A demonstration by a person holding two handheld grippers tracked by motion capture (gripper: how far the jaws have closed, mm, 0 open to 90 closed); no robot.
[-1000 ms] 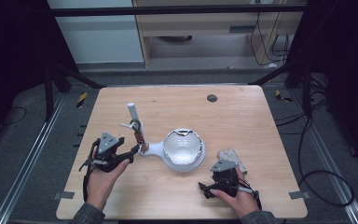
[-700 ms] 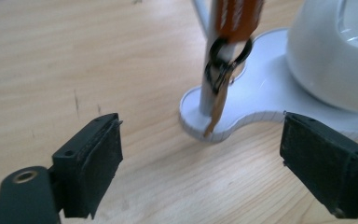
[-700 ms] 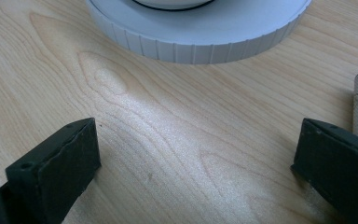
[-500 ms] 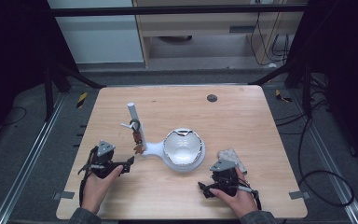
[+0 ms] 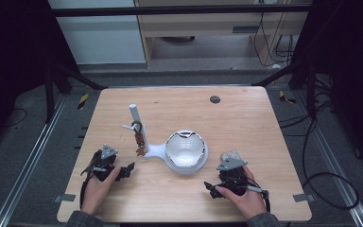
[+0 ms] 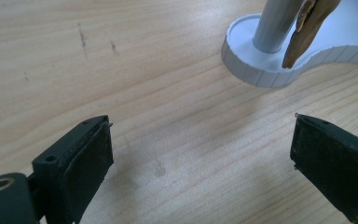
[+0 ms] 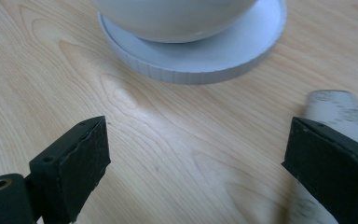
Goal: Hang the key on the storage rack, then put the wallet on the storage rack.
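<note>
The stand (image 5: 157, 150) sits near the middle of the table (image 5: 246, 118): a white base with an upright post (image 5: 135, 117), a hook, and a bowl (image 5: 185, 149) on its round end. From the hook hangs a brown pendant (image 5: 140, 140), and it reaches down almost to the base. In the left gripper view the pendant (image 6: 310, 28) is just beside the post (image 6: 277, 23).

The left gripper (image 5: 126, 170) rests low on the table, near the post end of the base, and its jaws have just been opening; they stand wide now and nothing is between them. The right gripper (image 5: 210, 189) is on the other side, near the bowl. Its jaws have just been closing a little, but they are apart, with only bare wood between them. A pale patterned thing (image 7: 338, 112) lies just behind its right jaw; I cannot tell what it is.

I think the main risk is the pendant. It hangs freely, so a push on the post or the base from the left gripper can make it swing or slip off the hook. The base looks light, and a careless jaw can shift the whole stand. On the right, a jaw that comes in too low may catch the base rim (image 7: 191, 70) and tip the bowl.
</note>
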